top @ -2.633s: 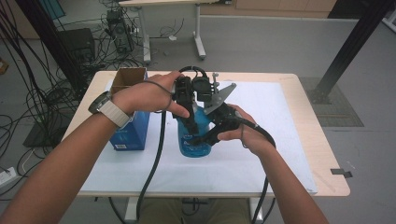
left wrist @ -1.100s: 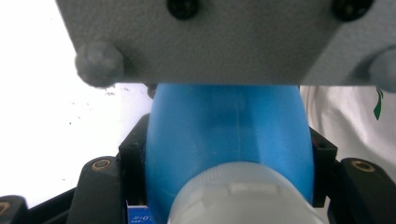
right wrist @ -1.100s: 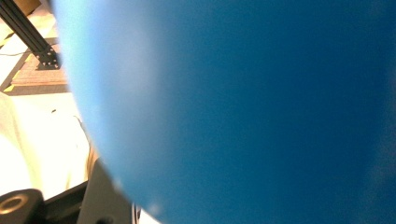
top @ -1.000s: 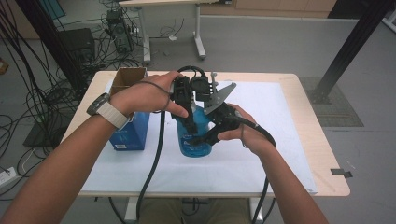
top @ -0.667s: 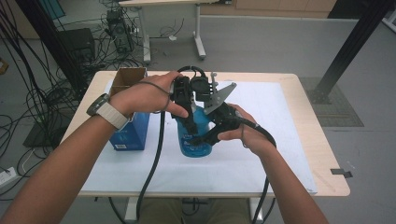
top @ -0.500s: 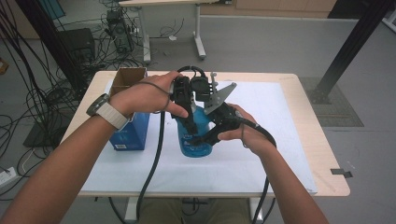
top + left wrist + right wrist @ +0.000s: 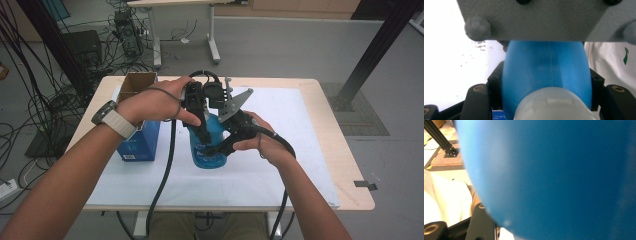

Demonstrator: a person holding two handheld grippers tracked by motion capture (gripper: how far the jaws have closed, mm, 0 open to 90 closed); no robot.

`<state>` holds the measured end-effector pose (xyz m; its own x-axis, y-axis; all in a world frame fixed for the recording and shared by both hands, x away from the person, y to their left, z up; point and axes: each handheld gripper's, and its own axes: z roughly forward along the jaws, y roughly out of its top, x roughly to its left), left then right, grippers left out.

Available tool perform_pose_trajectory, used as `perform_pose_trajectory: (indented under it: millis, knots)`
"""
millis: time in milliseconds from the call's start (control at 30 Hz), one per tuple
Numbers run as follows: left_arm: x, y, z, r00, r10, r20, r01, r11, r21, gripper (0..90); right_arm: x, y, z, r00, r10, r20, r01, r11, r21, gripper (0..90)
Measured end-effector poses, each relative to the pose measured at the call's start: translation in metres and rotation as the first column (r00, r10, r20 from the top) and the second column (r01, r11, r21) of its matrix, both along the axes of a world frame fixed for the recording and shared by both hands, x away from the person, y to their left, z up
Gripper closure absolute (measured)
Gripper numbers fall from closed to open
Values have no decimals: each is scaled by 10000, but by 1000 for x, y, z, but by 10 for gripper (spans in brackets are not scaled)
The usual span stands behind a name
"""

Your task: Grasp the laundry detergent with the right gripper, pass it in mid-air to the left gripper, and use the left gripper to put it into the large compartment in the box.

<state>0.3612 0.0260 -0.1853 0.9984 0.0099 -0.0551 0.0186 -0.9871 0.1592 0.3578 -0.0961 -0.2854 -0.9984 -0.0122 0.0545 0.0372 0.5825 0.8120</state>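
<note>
A blue plastic bottle [image 7: 210, 151] with a white cap stands upright on the white sheet at the table's middle. My left gripper [image 7: 202, 134] comes down from above and is shut on the bottle's top; in the left gripper view its black jaws hug the blue shoulder [image 7: 546, 70] just past the white cap [image 7: 549, 106]. My right gripper [image 7: 220, 146] comes in from the right and is shut on the bottle's body. In the right gripper view the blue wall [image 7: 554, 177] sits right against the lens, and one black finger [image 7: 481, 225] shows at the lower left.
A blue carton [image 7: 140, 142] stands left of the bottle, with an open cardboard box [image 7: 136, 83] behind it. The white sheet [image 7: 305, 150] covers most of the wooden table [image 7: 352, 175]. The right gripper's grey plate [image 7: 536, 20] crosses the top of the left gripper view. Cables trail off the front edge.
</note>
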Motion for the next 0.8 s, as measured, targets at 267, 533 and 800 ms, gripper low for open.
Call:
perform_pose_trajectory:
  millis: [267, 533, 800]
  knots:
    - [0, 2, 1, 10000, 16, 4, -16, 10000, -84, 378, -1, 1, 1, 10000, 0, -77, 0, 10000, 1, 435]
    - [-1, 2, 1, 10000, 41, -36, -41, 10000, -81, 378, -1, 1, 1, 10000, 32, -38, -32, 10000, -14, 435]
    - [-1, 2, 1, 10000, 46, -41, -46, 10000, -32, 378, -1, 1, 1, 10000, 70, -52, -70, 10000, 27, 435]
